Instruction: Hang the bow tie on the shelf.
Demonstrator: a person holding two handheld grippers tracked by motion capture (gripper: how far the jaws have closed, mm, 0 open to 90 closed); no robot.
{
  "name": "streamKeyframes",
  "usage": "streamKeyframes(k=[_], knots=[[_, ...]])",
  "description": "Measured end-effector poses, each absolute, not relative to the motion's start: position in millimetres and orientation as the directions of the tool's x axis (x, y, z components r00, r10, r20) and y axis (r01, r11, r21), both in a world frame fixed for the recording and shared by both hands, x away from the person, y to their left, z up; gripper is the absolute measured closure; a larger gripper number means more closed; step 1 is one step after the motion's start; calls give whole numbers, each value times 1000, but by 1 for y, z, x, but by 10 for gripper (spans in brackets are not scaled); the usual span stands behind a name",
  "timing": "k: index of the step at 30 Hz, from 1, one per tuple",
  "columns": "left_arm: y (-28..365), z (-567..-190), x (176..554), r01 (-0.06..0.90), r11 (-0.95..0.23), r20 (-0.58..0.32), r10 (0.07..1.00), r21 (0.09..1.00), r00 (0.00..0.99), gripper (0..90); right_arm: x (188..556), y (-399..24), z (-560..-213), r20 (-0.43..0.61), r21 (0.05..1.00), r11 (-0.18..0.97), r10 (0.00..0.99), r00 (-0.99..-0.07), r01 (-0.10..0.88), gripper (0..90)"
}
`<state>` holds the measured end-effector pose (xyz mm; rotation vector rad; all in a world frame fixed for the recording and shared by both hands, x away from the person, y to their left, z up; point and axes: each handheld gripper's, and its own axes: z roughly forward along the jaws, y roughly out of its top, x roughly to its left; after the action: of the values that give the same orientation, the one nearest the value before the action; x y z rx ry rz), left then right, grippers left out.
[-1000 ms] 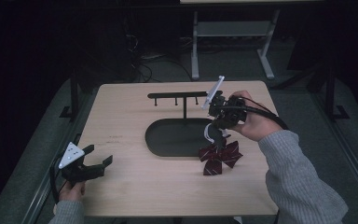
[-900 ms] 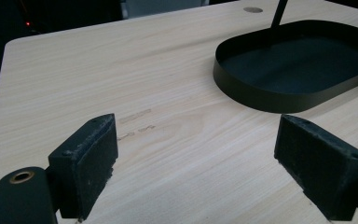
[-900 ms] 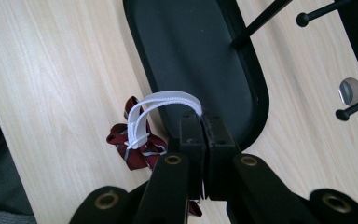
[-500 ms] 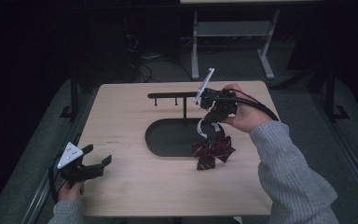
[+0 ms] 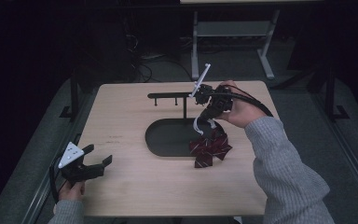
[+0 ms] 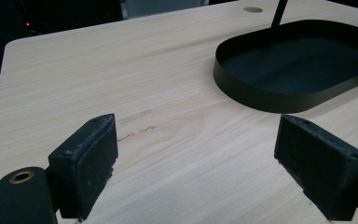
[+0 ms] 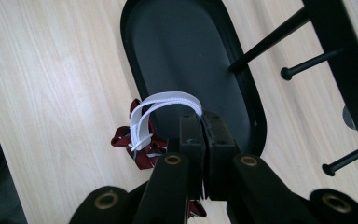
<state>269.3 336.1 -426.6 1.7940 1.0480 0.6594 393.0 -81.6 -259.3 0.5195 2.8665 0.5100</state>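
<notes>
A: Dark room, pale wood table point(image 5: 121, 186). Black oval tray point(image 5: 168, 137) at centre, a post rising from it with a peg bar point(image 5: 170, 96) across the top.

B: Right gripper point(image 5: 208, 113) hangs above the tray's right end, tipped downward. Its jaws are together, pinching a white elastic band point(image 7: 161, 105). The band loops out past the jaw tips.

A: And the bow point(image 5: 209, 149)?

B: Dark red, striped. It dangles from that band, low over the tray's near right rim. Whether it touches the table can't be told from the high view.

A: Why hold by the band?

B: Likely the band is what goes over a peg point(image 7: 307, 64). Gripping it near one side leaves the loop open to slip on. In the right gripper view the pegs sit up and right of the loop, well apart from it.

A: Left gripper point(image 5: 91, 164)?

B: Parked at the near left corner, jaws wide apart, nothing between them. Its view looks across bare wood at the tray. Probably kept clear until needed to steady the stand or spread the loop.
</notes>
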Motion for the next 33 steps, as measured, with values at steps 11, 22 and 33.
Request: streamKeyframes(k=[11,22,33], knots=[[337,-426,270,374,-209,-3,871,903,492,128,406,-77,-256,-103,358,877,380,-919,322,875],[338,-426,270,378,-204,-7,873,903,488,128,414,-71,-247,-111,359,879,373,-921,313,875],[338,-426,269,373,-214,2,869,903,495,128,426,-63,-242,-111,347,882,375,-921,317,875]])
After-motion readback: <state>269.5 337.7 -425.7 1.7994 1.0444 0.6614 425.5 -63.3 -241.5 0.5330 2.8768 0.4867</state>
